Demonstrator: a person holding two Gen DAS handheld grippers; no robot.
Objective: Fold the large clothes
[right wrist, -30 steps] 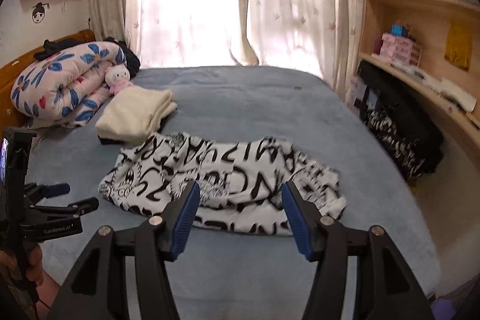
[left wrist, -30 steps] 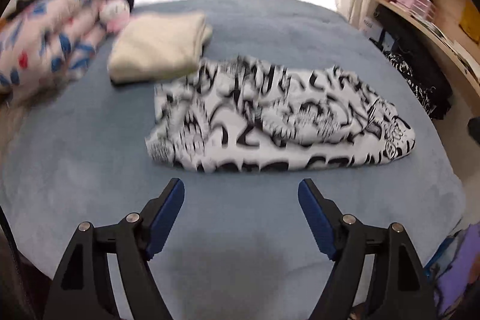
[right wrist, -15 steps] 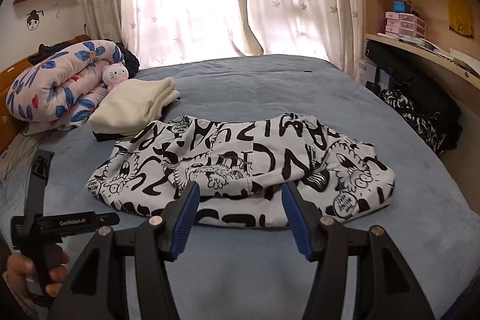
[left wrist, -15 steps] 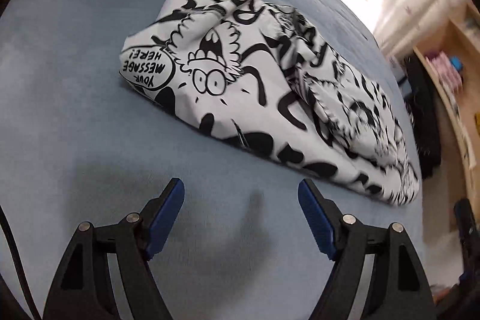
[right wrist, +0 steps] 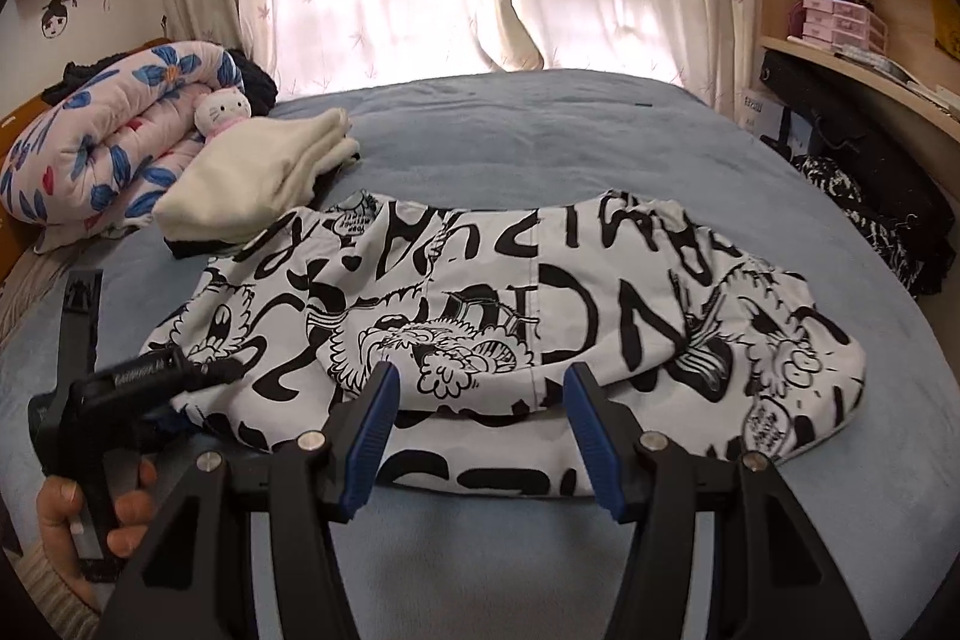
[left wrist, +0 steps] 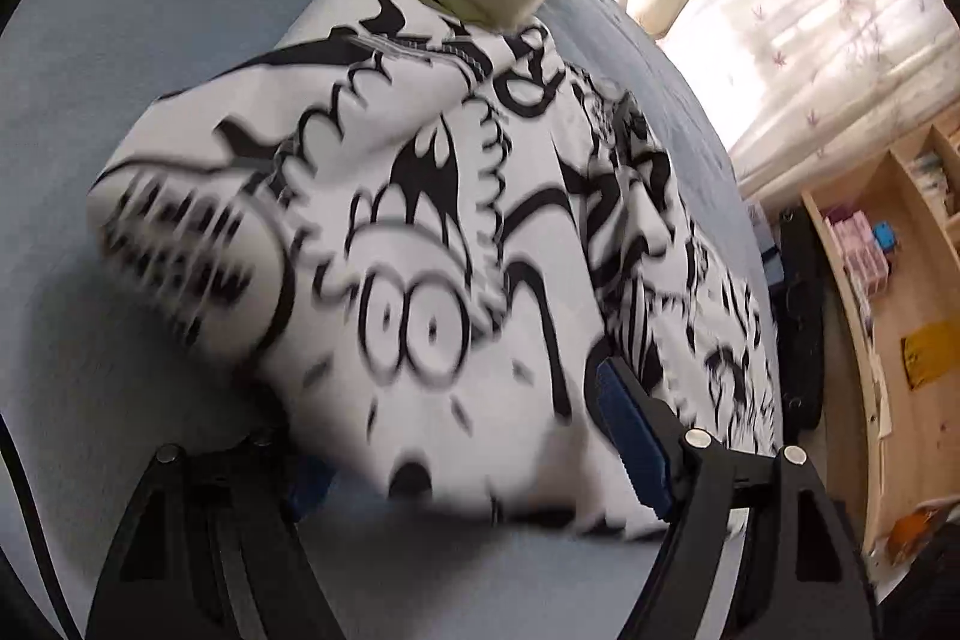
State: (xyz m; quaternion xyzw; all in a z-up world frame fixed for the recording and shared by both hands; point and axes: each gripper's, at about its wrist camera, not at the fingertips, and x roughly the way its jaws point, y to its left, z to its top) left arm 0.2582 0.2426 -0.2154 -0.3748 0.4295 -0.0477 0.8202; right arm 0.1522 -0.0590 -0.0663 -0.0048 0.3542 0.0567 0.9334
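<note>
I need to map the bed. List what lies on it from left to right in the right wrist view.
Flowered quilt → plush toy → folded cream blanket → black-and-white printed garment.

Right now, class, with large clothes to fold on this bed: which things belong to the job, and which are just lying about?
Part of the job:
- black-and-white printed garment
- left tool
- right tool

Just lying about:
- folded cream cloth
- rolled floral quilt
- cat plush toy
- pink drawer boxes

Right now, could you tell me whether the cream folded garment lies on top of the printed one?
No, the cream folded garment sits beside the printed garment, on the bed.
</note>
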